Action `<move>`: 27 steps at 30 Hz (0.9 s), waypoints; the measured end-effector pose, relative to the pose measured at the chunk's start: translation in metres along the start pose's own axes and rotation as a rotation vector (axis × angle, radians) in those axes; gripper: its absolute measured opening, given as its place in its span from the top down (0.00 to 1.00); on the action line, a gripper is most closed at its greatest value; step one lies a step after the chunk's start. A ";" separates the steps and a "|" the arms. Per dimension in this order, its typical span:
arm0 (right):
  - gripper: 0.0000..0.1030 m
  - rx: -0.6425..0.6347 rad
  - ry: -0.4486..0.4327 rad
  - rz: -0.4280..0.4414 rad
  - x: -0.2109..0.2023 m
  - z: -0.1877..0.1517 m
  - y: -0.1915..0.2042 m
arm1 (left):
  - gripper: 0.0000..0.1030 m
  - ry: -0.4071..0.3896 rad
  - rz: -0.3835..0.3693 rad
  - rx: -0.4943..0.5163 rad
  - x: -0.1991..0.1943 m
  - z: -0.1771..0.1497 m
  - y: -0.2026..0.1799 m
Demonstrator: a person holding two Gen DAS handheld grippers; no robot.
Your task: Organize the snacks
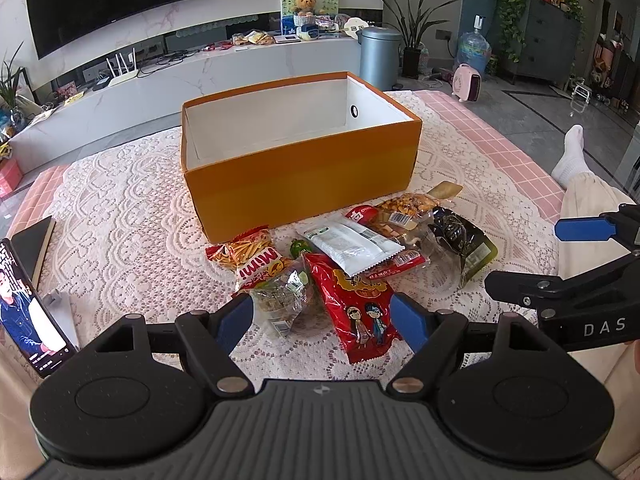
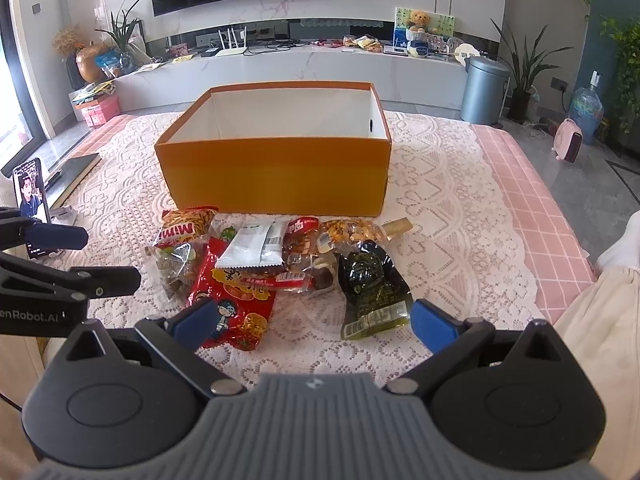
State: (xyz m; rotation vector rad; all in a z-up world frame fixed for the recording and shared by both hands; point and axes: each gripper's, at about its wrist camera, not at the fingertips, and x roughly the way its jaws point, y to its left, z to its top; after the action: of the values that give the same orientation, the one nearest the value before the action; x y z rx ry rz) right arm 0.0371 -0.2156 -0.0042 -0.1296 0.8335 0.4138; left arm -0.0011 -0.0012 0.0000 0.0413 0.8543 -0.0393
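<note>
Near front edge of surface [image 2: 460, 200], under lace cloth: snack pile. Orange box [image 2: 276, 176] just behind pile, toward surface middle, open top, white inside. My left hand-held gripper [image 1: 326, 314] released, fingers spread over red cartoon packet [image 1: 356, 308] and clear bag [image 1: 280, 300]. My right hand-held gripper [image 2: 316, 320] also released, hovering above dark green packet [image 2: 372, 284]. White packet [image 2: 256, 248] lies atop red ones; Mimi bag [image 2: 184, 228] at pile's left, peanuts [image 2: 352, 230] nearest box. Phone [image 2: 32, 192] propped at left edge.
</note>
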 end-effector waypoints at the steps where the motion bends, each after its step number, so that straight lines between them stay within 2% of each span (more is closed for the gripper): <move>1: 0.03 0.001 0.002 -0.001 0.000 0.000 0.000 | 0.11 0.000 0.000 0.000 0.000 0.000 0.000; 27: 0.03 0.016 0.011 -0.007 0.001 -0.001 -0.002 | 0.11 -0.001 0.000 0.000 0.000 0.000 0.000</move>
State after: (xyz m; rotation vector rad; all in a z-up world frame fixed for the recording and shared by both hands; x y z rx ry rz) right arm 0.0376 -0.2176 -0.0055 -0.1201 0.8471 0.4006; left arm -0.0010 -0.0013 0.0003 0.0409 0.8538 -0.0393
